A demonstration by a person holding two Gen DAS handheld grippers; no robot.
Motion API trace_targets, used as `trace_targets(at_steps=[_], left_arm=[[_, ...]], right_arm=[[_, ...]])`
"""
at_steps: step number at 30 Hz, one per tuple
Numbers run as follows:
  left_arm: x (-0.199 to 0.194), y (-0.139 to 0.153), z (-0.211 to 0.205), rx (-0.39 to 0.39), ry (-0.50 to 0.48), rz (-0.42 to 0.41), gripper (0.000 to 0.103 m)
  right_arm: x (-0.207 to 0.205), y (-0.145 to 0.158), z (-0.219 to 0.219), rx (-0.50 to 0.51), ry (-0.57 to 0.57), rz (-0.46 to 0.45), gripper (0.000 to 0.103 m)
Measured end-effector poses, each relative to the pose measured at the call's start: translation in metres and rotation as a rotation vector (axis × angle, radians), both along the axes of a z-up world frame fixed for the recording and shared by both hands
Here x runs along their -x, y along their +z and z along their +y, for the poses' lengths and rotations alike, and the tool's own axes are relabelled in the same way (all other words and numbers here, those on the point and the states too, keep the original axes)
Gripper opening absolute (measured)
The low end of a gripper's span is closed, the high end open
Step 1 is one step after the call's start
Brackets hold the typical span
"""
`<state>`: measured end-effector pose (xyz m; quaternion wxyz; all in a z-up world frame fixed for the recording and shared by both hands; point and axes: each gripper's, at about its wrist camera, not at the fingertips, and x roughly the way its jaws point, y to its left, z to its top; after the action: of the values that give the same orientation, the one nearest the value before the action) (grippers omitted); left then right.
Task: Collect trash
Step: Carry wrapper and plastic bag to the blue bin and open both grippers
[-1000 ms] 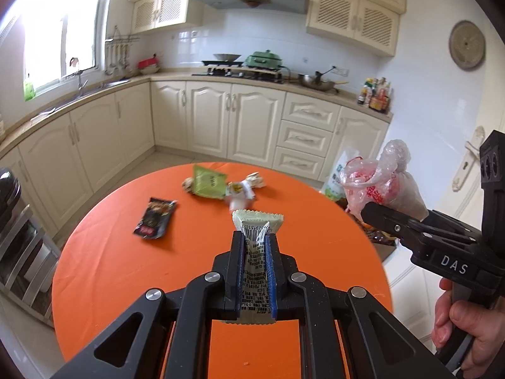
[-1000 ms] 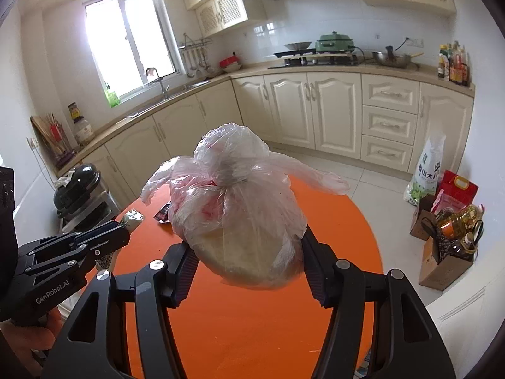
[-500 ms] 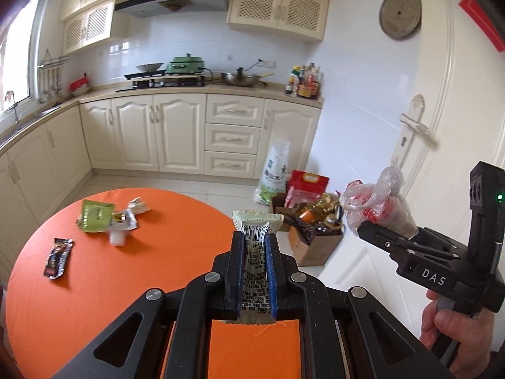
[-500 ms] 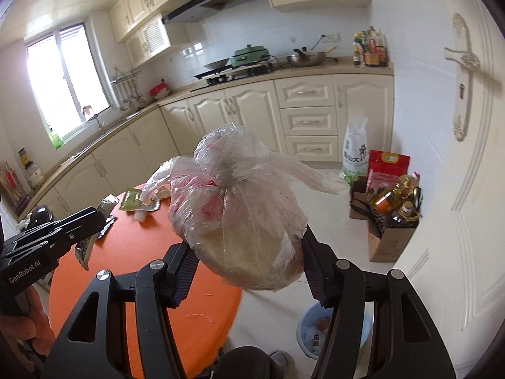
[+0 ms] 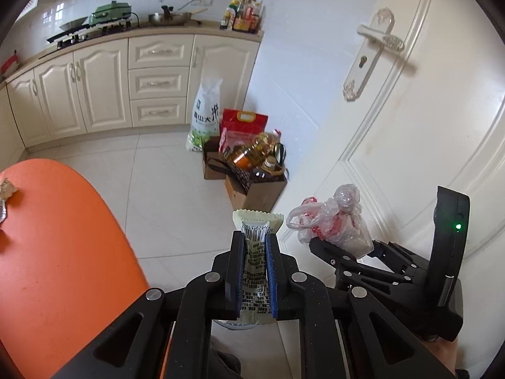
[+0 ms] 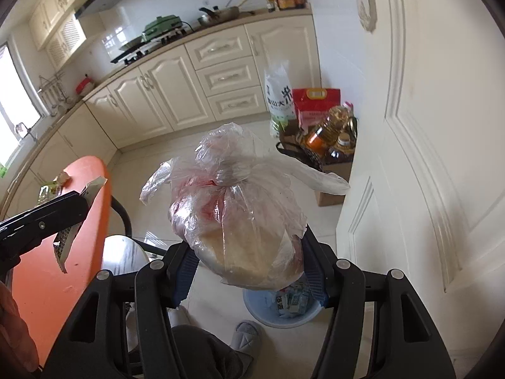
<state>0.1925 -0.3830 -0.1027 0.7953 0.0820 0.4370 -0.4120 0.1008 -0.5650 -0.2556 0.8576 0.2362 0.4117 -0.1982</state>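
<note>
The wrapper (image 5: 256, 271), pale green with a barcode and fine print too small to read, stands clamped between the blue pads of the left tool (image 5: 255, 243); its crimped top sticks out past the fingertips, and its lower end runs down behind the tool's body. In the right wrist view the same wrapper (image 6: 68, 237) shows only edge-on, poking out above and below the left tool (image 6: 80, 203), which is cut off at the frame's left edge. The bag (image 6: 240, 221), clear plastic knotted at the top, is gripped by the right tool (image 6: 249, 262), jaws partly spread and pressing its sides; something pale and something red lie inside, but the crumpled film blurs what they are. From the left wrist the bag (image 5: 331, 224) sits on the right tool (image 5: 341, 249), whose far finger is hidden behind it. Below the bag a blue bin (image 6: 252, 303) stands on the floor (image 5: 170, 195), mostly covered by bag and tool, with a few packets visible inside. A slipper (image 6: 247, 338) and dark trousers (image 6: 202, 347) show at the bottom edge. The orange surface (image 5: 63, 252) lies to the left, holding scraps (image 5: 7, 189) cut by the frame's edge. Further off, a box (image 5: 252, 186) of bottles stands near the door (image 5: 426, 126).
</note>
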Motion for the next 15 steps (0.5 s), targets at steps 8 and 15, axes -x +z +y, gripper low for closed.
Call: trace_targets(at_steps=[8,15], left_arm=[[-0.056,-0.061,-0.094,-0.152,-0.08,0.131,0.009],[-0.098,-0.094,-0.167,-0.244,-0.054,0.202,0.014]], right_arm=[[-0.005,-0.075,-0.037,-0.111,-0.049,0.113,0.06],[-0.011,-0.129,-0.06,-0.197,-0.085,0.182,0.072]])
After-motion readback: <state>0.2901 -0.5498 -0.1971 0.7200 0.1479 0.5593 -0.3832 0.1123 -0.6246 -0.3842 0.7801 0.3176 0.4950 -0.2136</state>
